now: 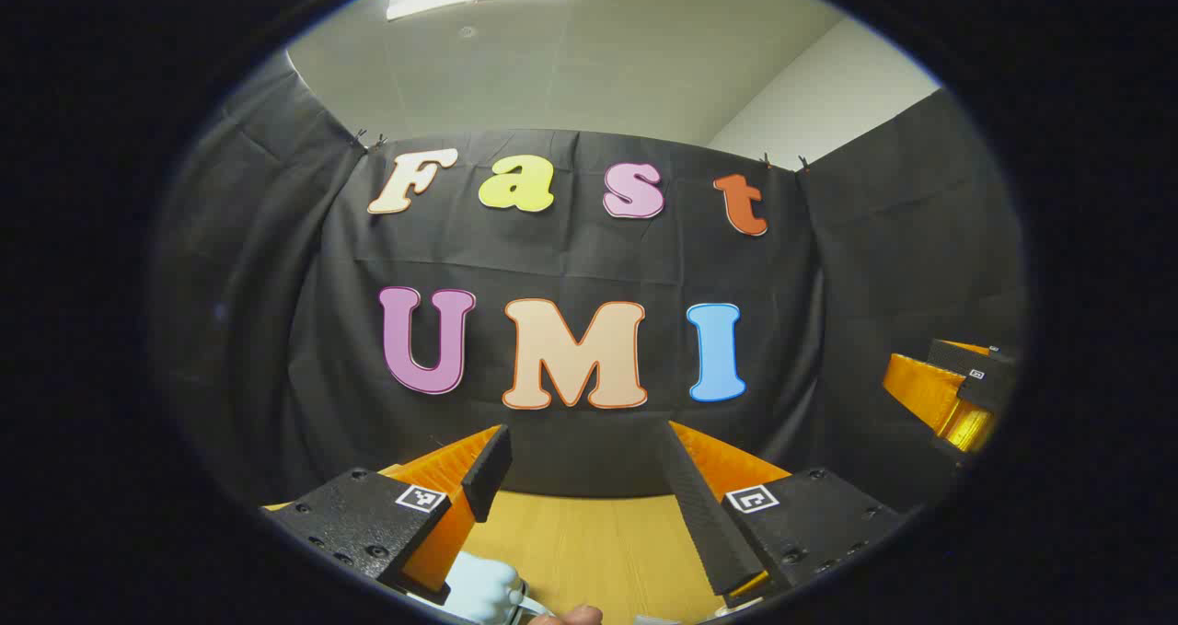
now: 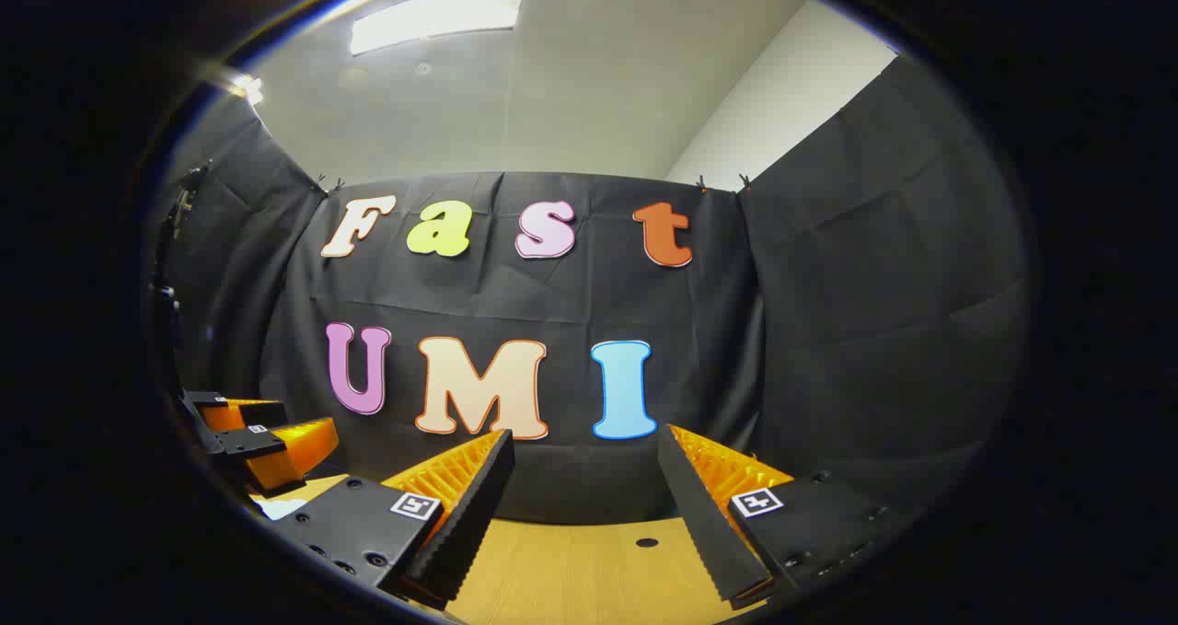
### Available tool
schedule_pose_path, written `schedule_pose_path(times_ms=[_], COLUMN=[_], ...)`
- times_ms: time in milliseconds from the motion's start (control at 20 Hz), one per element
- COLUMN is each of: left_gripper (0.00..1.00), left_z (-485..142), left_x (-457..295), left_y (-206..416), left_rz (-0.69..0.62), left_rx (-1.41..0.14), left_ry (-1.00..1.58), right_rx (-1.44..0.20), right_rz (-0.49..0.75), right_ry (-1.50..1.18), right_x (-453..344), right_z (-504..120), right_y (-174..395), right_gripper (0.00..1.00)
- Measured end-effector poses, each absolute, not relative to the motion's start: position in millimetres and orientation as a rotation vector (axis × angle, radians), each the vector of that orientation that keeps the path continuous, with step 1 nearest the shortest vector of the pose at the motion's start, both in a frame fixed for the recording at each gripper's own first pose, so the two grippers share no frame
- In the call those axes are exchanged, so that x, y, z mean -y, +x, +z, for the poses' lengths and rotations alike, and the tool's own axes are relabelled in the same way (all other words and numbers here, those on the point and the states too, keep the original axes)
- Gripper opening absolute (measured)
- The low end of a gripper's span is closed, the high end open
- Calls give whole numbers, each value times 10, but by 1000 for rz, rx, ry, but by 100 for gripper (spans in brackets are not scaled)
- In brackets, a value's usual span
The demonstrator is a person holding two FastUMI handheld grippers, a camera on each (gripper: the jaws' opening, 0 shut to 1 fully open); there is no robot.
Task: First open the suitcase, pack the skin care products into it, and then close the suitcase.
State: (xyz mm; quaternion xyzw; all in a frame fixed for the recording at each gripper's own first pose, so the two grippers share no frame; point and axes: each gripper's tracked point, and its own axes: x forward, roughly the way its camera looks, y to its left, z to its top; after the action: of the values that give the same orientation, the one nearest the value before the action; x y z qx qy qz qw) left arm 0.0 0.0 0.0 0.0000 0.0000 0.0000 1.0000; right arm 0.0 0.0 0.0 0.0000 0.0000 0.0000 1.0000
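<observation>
In the left gripper view my left gripper (image 1: 586, 459) is open, held level above the wooden table (image 1: 598, 551), with nothing between its fingers. A pale blue-white object (image 1: 483, 590) lies at the bottom edge, partly under the left finger; I cannot tell what it is. My right gripper (image 2: 586, 464) is also open and empty over the table (image 2: 571, 574) in the right gripper view. Each gripper appears in the other's view: the right one (image 1: 957, 390) at far right, the left one (image 2: 253, 441) at far left. A sliver of something pale (image 2: 276, 507) lies under the left gripper.
The black cloth wall (image 1: 589, 257) closes off the far side of the table and wraps round both sides. A small dark hole (image 2: 647, 543) marks the tabletop. A person's fingertip (image 1: 577, 616) shows at the bottom edge.
</observation>
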Motion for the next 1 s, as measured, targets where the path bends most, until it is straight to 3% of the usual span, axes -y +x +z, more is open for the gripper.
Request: schedule_pose_path(times_ms=[600,1000], left_gripper=[94,95], left_z=[-319,-1352], left_x=[-62,-508], left_y=[-75,-258], left_rz=[113,118], left_rx=[-56,-343], left_ry=[-9,52], right_rx=[-33,-100], right_rz=[127,32], right_ry=[29,72], right_x=[123,192], right_z=[-268,-508], right_y=[96,119], right_gripper=[98,98])
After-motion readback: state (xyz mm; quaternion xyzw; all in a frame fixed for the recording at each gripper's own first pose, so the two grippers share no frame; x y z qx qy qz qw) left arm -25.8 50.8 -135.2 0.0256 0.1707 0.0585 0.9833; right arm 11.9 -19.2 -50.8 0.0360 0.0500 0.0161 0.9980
